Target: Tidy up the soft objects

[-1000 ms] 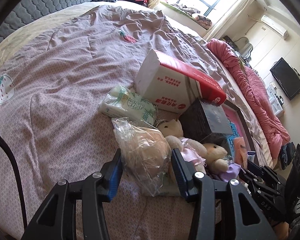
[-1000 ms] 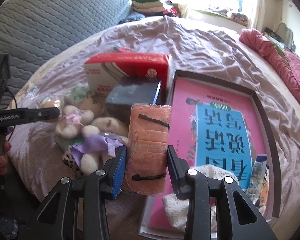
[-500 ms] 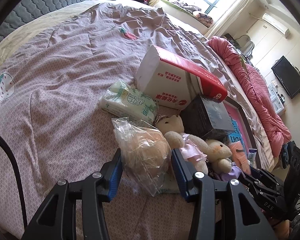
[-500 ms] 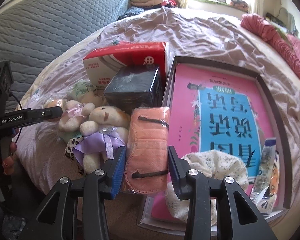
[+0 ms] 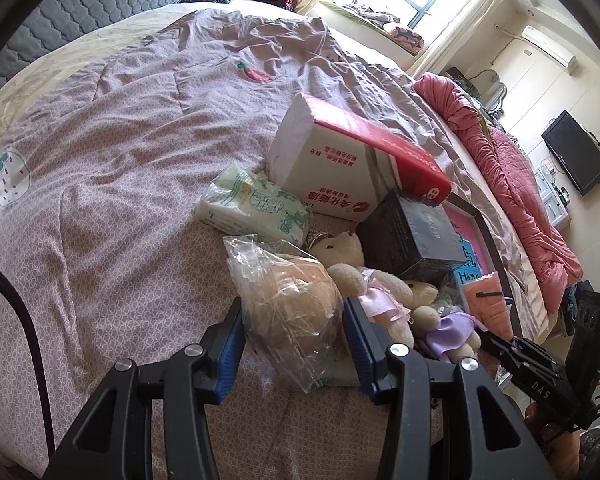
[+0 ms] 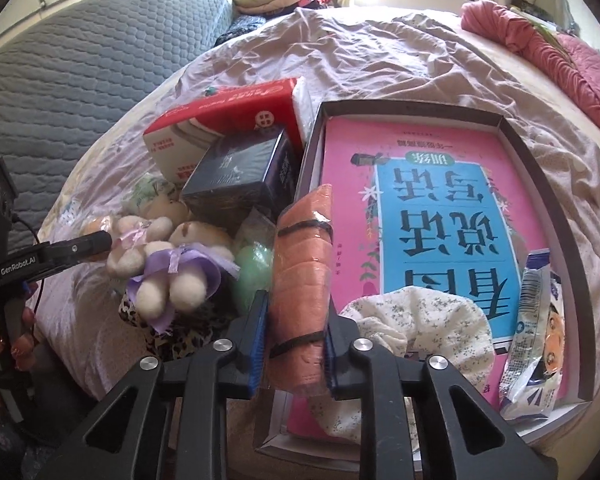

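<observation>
My left gripper is shut on a clear plastic bag with a beige soft lump inside; the bag rests on the mauve quilt. Just right of it lie two small plush bears, one in pink and one in purple. My right gripper grips an orange pack with black loops. Its jaws are closing and both pads press the pack's sides. The pack stands tilted over the left rim of a dark tray.
A red-and-white tissue box, a green tissue pack and a black box crowd behind the bears. The tray holds a pink book, a white floral cloth and a snack packet. A pink blanket lines the far edge.
The right gripper's jaws have narrowed onto the orange pack, which now looks squeezed and more tilted, and that gripper has rolled and shifted a little. The left gripper and its bag have stayed put.
</observation>
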The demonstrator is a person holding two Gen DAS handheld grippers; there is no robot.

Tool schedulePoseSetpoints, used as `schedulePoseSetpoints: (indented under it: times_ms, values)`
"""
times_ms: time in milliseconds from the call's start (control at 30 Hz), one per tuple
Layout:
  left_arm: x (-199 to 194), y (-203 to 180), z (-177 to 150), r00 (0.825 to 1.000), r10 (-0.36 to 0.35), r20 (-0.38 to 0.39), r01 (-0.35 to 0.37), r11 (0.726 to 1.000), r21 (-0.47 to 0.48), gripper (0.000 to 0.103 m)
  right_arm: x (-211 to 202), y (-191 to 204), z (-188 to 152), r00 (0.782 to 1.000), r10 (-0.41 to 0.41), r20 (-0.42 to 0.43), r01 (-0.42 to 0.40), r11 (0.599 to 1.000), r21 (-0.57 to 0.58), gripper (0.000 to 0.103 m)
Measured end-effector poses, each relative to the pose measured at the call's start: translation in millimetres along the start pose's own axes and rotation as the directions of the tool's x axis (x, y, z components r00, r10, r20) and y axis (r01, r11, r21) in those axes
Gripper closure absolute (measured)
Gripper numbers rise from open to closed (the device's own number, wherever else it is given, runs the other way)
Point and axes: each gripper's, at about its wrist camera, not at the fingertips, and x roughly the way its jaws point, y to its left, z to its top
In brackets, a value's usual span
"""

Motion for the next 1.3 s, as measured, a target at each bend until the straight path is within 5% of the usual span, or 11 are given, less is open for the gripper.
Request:
schedulePoseSetpoints:
  times_ms: [467, 1300]
  values:
    - [-33.2, -31.6, 3.7, 0.994, -0.008, 0.106, -0.001, 0.997, 0.078, 0.056, -26.4, -2.6, 10.3, 0.993, 0.009, 0.119, -0.010, 1.000, 0.012, 0.086]
    - [-55.4, -154.9, -2.7, 0.986, -0.118, 0.114, 0.085, 0.961, 0.262, 0.056, -98.7, -44.2, 16.7, 0.954, -0.008, 0.300, -0.024, 0.994, 0.102, 0.085]
